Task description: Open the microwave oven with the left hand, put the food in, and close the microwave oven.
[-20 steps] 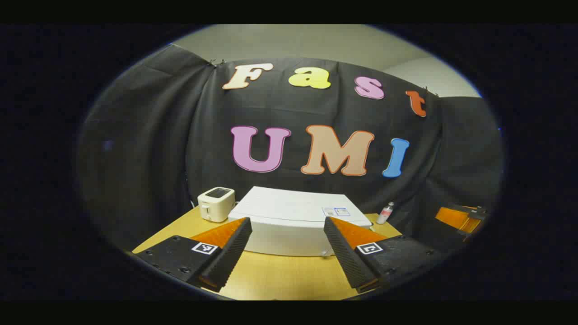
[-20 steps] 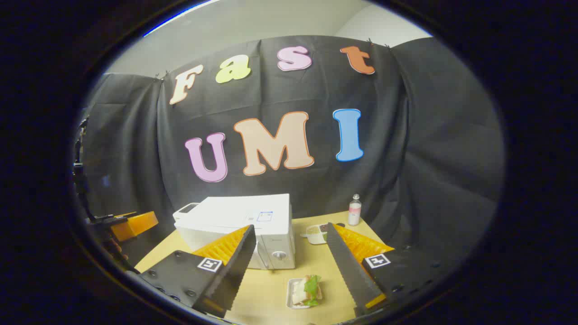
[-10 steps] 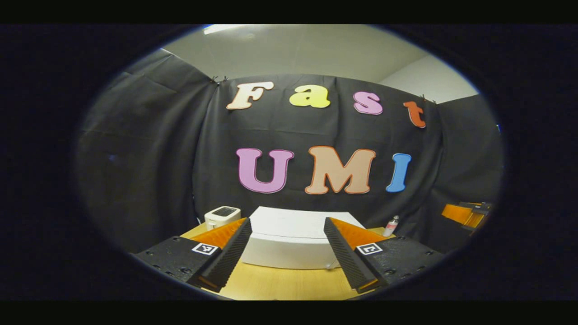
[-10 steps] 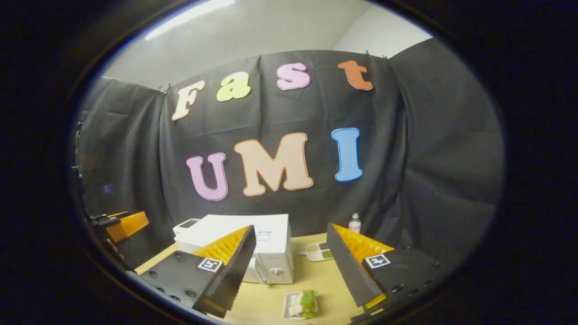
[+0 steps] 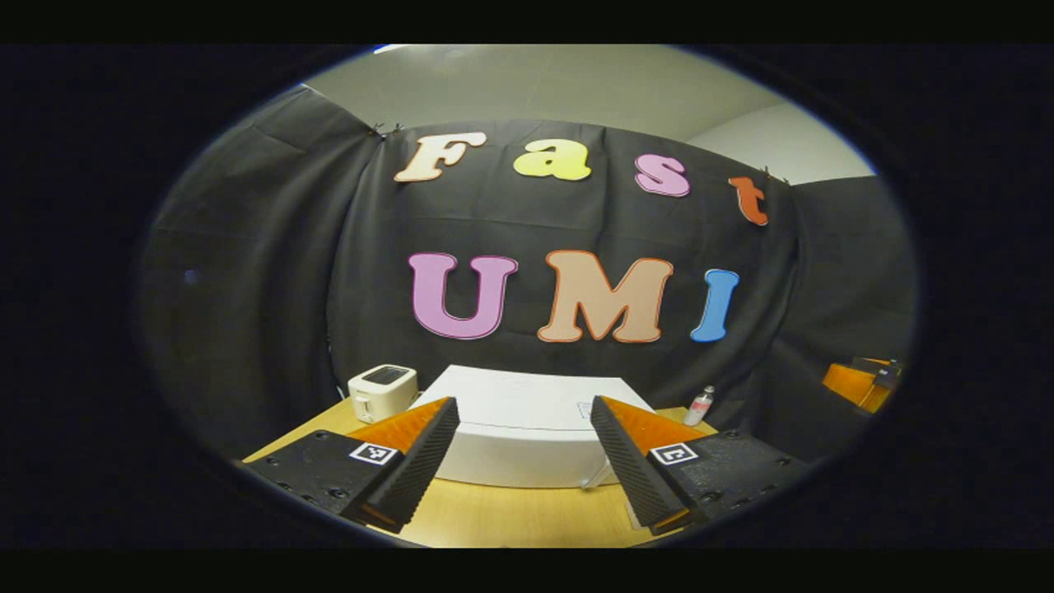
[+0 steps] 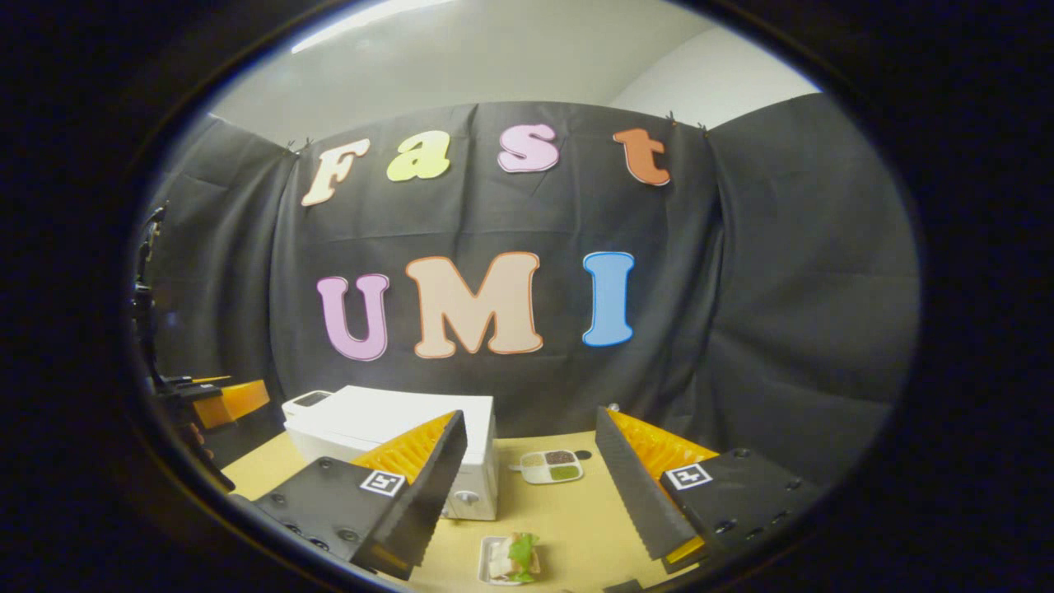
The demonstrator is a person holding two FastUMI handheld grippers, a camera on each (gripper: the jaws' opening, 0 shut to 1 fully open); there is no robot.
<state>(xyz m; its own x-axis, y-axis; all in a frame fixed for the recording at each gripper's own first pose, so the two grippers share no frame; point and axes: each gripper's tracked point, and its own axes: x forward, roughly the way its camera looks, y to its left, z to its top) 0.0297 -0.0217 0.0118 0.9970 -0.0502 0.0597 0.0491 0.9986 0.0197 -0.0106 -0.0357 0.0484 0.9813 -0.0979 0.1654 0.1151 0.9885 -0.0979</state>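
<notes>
A white microwave oven [image 5: 527,432] stands on the wooden table [image 5: 510,515], its door shut; it also appears in the right gripper view [image 6: 387,424], with a round knob at its front right corner. My left gripper [image 5: 520,486] hovers open in front of the microwave, nothing between its fingers. A small white tray with a sandwich and lettuce [image 6: 509,562] lies on the table near the front edge. My right gripper [image 6: 535,511] hangs open above and behind that tray, holding nothing. The other gripper [image 6: 218,399] shows far left in the right gripper view.
A white toaster [image 5: 381,392] stands left of the microwave. A small bottle [image 5: 700,406] stands at the back right. A divided dish with several sauces [image 6: 548,466] lies right of the microwave. The black cloth wall closes the back.
Both views have tilted and shifted: the left gripper view dropped slightly and turned, showing more of the toaster; the right gripper view swung right, so microwave and sandwich tray slid left.
</notes>
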